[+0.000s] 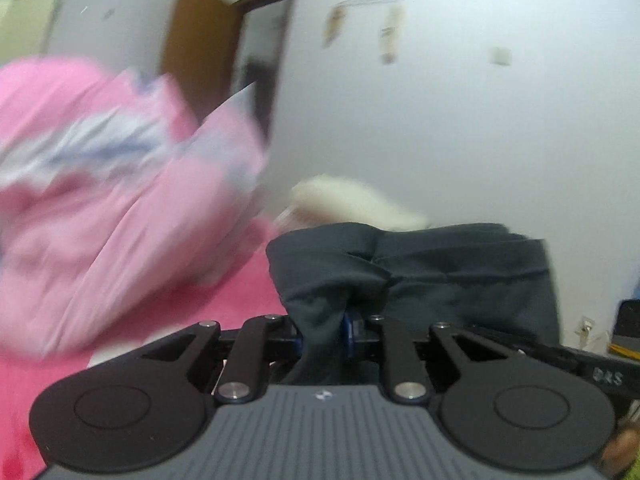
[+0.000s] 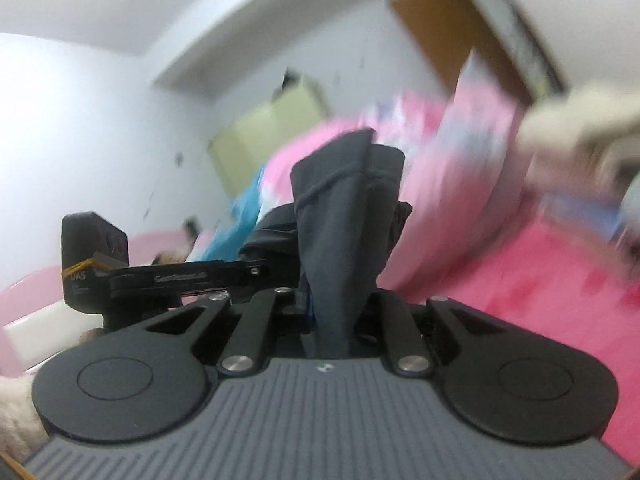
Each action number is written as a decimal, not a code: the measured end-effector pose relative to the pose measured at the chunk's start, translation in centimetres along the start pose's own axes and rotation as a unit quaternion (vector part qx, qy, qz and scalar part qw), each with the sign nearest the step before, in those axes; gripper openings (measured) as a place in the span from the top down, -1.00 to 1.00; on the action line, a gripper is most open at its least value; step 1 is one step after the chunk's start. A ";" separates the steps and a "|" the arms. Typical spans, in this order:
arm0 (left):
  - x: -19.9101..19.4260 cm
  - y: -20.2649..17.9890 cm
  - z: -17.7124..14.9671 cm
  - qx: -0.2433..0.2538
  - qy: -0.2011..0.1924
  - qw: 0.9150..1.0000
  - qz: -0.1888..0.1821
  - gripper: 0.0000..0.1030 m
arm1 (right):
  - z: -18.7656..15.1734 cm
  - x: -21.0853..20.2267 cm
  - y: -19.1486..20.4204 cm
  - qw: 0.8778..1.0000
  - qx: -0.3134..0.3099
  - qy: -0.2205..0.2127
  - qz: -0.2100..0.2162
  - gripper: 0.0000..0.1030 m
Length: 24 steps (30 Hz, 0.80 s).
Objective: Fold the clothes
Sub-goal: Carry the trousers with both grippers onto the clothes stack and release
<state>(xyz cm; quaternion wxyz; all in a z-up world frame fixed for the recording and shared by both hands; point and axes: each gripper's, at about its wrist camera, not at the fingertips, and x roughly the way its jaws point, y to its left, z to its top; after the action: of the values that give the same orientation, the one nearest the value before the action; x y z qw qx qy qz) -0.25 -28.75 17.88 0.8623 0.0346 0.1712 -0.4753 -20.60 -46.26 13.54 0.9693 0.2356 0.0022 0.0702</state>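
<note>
Left wrist view: the left gripper (image 1: 326,330) is pinched on a bunched fold of one dark garment (image 1: 416,276), which stands up out of the jaws and spreads toward the right, lifted clear of the bright pink bed cover (image 1: 224,312). The bite looks small and near the cloth's edge, so I judge it could slip out if the two grippers pull apart sharply. One pink patterned quilt (image 1: 120,184) is heaped at the left side of the bed, near the garment; a swinging hem could drag on it. One white fluffy thing (image 1: 352,204) lies behind the garment near the wall. The smear across the quilt suggests quick motion, which adds to the risk of a crooked fold. The right gripper's side bar juts in at the lower right, so the two tools are close and could knock together.

Right wrist view: the right gripper (image 2: 332,312) is likewise clamped on the same dark garment (image 2: 344,208), a tall wad rising from between its fingers. Thick bunching there may hide which edge is held, so I judge the fold could come out uneven. The left gripper (image 2: 120,276) shows at the left, just beside. One quilt, one bed cover and one pale blurred thing at the right are in sight.
</note>
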 end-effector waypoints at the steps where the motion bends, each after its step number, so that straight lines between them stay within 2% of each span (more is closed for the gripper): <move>1: 1.1 -1.4 1.3 0.014 -0.008 1.000 -0.010 0.64 | 1.0 -0.9 -0.4 1.000 -0.005 -0.021 -0.010 0.80; 6: 7.5 -7.6 6.7 0.068 -0.036 0.995 -0.065 0.64 | 6.3 -4.7 -4.1 0.993 -0.009 -0.100 -0.057 0.80; 10: 12.8 -11.7 9.4 0.088 -0.037 0.989 -0.112 0.64 | 9.8 -6.8 -7.8 0.987 0.002 -0.136 -0.090 0.80; 13: 17.5 -14.3 10.7 0.096 -0.024 0.985 -0.140 0.63 | 11.8 -7.9 -11.5 0.982 0.027 -0.153 -0.105 0.80; 19: 27.4 -18.2 11.1 0.100 0.039 0.980 -0.169 0.63 | 13.1 -8.8 -22.0 0.969 0.142 -0.162 -0.122 0.80; 23: 34.1 -20.7 9.3 0.121 0.072 0.976 -0.164 0.61 | 13.1 -9.3 -29.4 0.951 0.227 -0.161 -0.134 0.80; 24: 35.7 -21.2 8.8 0.127 0.079 0.976 -0.160 0.54 | 13.1 -9.4 -31.2 0.945 0.248 -0.160 -0.139 0.80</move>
<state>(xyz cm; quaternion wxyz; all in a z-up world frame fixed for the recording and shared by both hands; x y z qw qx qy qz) 1.92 -71.11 16.59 0.7477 0.1537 0.1803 -0.6204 -25.17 -80.96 10.63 0.8682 0.4736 -0.1024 -0.1065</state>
